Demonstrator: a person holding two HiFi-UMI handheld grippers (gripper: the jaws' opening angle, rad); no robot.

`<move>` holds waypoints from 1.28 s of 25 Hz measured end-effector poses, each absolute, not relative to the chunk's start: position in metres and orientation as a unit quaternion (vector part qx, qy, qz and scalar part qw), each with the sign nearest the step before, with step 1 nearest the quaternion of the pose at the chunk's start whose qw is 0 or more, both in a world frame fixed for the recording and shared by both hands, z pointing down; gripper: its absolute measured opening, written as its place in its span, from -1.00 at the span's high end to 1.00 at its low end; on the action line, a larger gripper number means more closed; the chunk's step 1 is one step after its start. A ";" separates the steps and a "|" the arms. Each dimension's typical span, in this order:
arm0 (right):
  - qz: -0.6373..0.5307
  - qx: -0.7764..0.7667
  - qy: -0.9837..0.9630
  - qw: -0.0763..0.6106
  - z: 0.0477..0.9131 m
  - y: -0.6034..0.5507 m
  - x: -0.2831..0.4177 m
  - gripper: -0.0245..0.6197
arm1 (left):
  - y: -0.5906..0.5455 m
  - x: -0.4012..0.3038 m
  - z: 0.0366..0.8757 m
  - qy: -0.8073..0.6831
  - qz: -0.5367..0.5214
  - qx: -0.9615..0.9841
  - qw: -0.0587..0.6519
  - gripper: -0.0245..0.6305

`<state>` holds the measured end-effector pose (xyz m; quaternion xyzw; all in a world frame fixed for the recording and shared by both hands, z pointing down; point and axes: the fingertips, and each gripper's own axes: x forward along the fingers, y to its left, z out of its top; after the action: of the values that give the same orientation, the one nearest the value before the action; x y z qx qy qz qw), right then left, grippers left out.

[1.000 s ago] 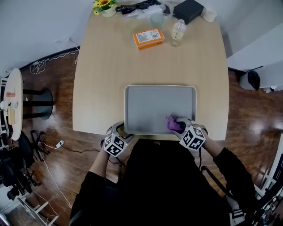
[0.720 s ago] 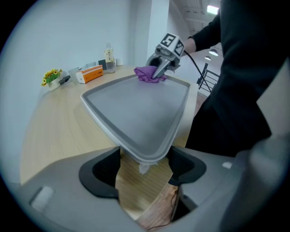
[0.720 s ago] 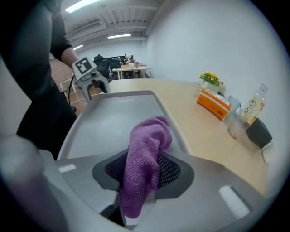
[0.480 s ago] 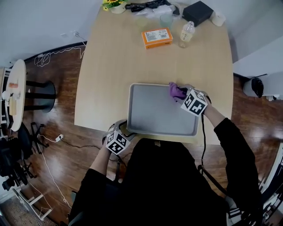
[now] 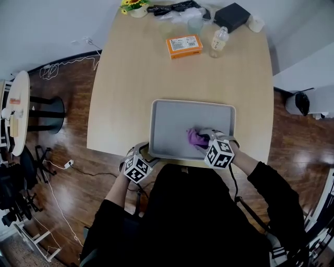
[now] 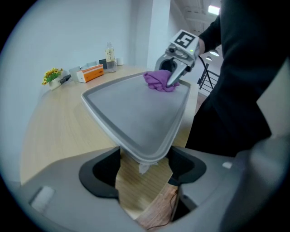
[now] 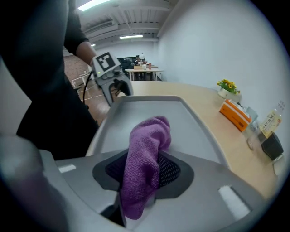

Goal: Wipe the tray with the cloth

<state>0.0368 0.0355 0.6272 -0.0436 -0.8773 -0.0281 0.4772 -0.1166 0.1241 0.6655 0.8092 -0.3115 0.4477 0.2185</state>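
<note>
A grey tray (image 5: 177, 125) lies near the front edge of the wooden table (image 5: 130, 104). My right gripper (image 5: 202, 142) is shut on a purple cloth (image 5: 195, 138) and presses it on the tray's near right part. In the right gripper view the cloth (image 7: 147, 154) bulges out between the pads onto the tray (image 7: 149, 108). My left gripper (image 5: 146, 155) is at the tray's near left corner. In the left gripper view that corner (image 6: 144, 156) sits between the jaws, held, and the cloth (image 6: 158, 80) lies at the tray's far side.
At the table's far end stand an orange box (image 5: 184, 45), a small bottle (image 5: 218, 40), a glass (image 5: 195, 23), a black box (image 5: 233, 15) and yellow flowers (image 5: 134, 5). A round side table (image 5: 15, 112) stands on the wood floor at the left.
My right gripper swept the cloth from the tray's near right edge up to its far right corner, then back toward the near edge, a little further left. The left gripper stayed put.
</note>
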 end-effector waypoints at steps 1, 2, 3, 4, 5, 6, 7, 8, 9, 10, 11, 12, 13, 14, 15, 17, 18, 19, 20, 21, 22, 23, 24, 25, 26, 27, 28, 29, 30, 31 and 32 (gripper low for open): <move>-0.023 -0.054 -0.878 0.475 0.628 0.057 0.035 0.49 | 0.124 -0.117 0.666 -0.312 0.447 0.809 0.218 -0.05; -0.017 -0.060 -0.879 0.472 0.628 0.076 0.033 0.49 | 0.124 -0.117 0.666 -0.313 0.447 0.809 0.218 -0.05; -0.014 -0.061 -0.880 0.470 0.629 0.089 0.032 0.49 | 0.124 -0.117 0.666 -0.313 0.446 0.810 0.218 -0.05; -0.013 -0.058 -0.881 0.469 0.629 0.096 0.031 0.52 | 0.124 -0.117 0.666 -0.312 0.445 0.811 0.218 -0.05; -0.009 -0.057 -0.882 0.468 0.630 0.097 0.030 0.51 | 0.123 -0.118 0.666 -0.312 0.444 0.811 0.217 -0.05; -0.003 -0.060 -0.882 0.467 0.631 0.097 0.030 0.51 | 0.124 -0.118 0.666 -0.312 0.443 0.812 0.217 -0.05; 0.003 -0.069 -0.882 0.466 0.631 0.096 0.030 0.50 | 0.124 -0.117 0.666 -0.312 0.443 0.812 0.217 -0.05; 0.003 -0.081 -0.881 0.466 0.631 0.095 0.030 0.50 | 0.125 -0.117 0.666 -0.312 0.442 0.812 0.218 -0.05; -0.003 -0.092 -0.880 0.466 0.631 0.092 0.030 0.50 | 0.126 -0.116 0.666 -0.312 0.442 0.812 0.218 -0.05; -0.013 -0.098 -0.879 0.466 0.631 0.087 0.029 0.50 | 0.126 -0.116 0.666 -0.313 0.442 0.812 0.219 -0.05; -0.022 -0.098 -0.879 0.466 0.632 0.078 0.027 0.50 | 0.126 -0.116 0.667 -0.314 0.442 0.812 0.218 -0.05; -0.028 -0.089 -0.880 0.466 0.633 0.065 0.023 0.50 | 0.125 -0.115 0.667 -0.315 0.441 0.811 0.218 -0.05; -0.028 -0.074 -0.881 0.466 0.634 0.047 0.020 0.50 | 0.124 -0.115 0.667 -0.316 0.441 0.811 0.217 -0.05; -0.022 -0.053 -0.882 0.467 0.635 0.026 0.016 0.50 | 0.123 -0.114 0.666 -0.317 0.441 0.811 0.216 -0.05; -0.012 -0.031 -0.883 0.468 0.635 0.002 0.011 0.50 | 0.123 -0.114 0.666 -0.318 0.440 0.812 0.216 -0.05; 0.001 0.007 -0.882 0.472 0.633 -0.044 0.001 0.50 | 0.122 -0.114 0.666 -0.319 0.439 0.812 0.216 -0.05; 0.002 0.020 -0.880 0.474 0.632 -0.064 -0.004 0.49 | 0.122 -0.115 0.666 -0.319 0.438 0.812 0.216 -0.05; 0.001 0.029 -0.878 0.477 0.632 -0.080 -0.009 0.49 | 0.122 -0.115 0.666 -0.319 0.437 0.813 0.215 -0.05; 0.000 0.034 -0.876 0.481 0.631 -0.091 -0.012 0.49 | 0.122 -0.115 0.666 -0.320 0.436 0.813 0.215 -0.05; -0.002 0.037 -0.874 0.485 0.630 -0.096 -0.015 0.50 | 0.122 -0.115 0.666 -0.320 0.435 0.814 0.214 -0.05; -0.006 0.040 -0.873 0.487 0.629 -0.097 -0.016 0.50 | 0.122 -0.115 0.666 -0.320 0.434 0.815 0.213 -0.05; -0.013 0.046 -0.873 0.485 0.628 -0.096 -0.016 0.50 | 0.122 -0.115 0.666 -0.320 0.432 0.816 0.212 -0.05; -0.019 0.053 -0.875 0.481 0.628 -0.095 -0.016 0.50 | 0.122 -0.116 0.666 -0.320 0.431 0.817 0.212 -0.05; -0.021 0.060 -0.877 0.477 0.629 -0.095 -0.016 0.50 | 0.122 -0.117 0.666 -0.320 0.430 0.817 0.211 -0.05; -0.021 0.065 -0.877 0.475 0.629 -0.095 -0.016 0.50 | 0.122 -0.117 0.666 -0.319 0.429 0.818 0.211 -0.05; -0.021 0.067 -0.876 0.477 0.629 -0.095 -0.016 0.50 | 0.123 -0.117 0.666 -0.318 0.429 0.819 0.212 -0.05; -0.023 0.067 -0.874 0.482 0.629 -0.093 -0.016 0.50 | 0.123 -0.117 0.666 -0.317 0.429 0.819 0.212 -0.05; -0.029 0.063 -0.871 0.486 0.628 -0.090 -0.018 0.50 | 0.123 -0.117 0.666 -0.316 0.429 0.819 0.213 -0.05; -0.033 0.054 -0.870 0.488 0.627 -0.081 -0.020 0.50 | 0.124 -0.117 0.665 -0.315 0.429 0.819 0.213 -0.05; -0.036 0.041 -0.871 0.489 0.627 -0.068 -0.022 0.50 | 0.124 -0.117 0.665 -0.315 0.429 0.819 0.214 -0.05; -0.038 0.023 -0.872 0.487 0.627 -0.048 -0.025 0.50 | 0.124 -0.116 0.665 -0.315 0.429 0.819 0.213 -0.05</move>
<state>-0.0248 -0.0484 0.6274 0.0228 -0.8722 -0.0380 0.4872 -0.1163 0.1239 0.6651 0.8190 -0.3150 0.4294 0.2135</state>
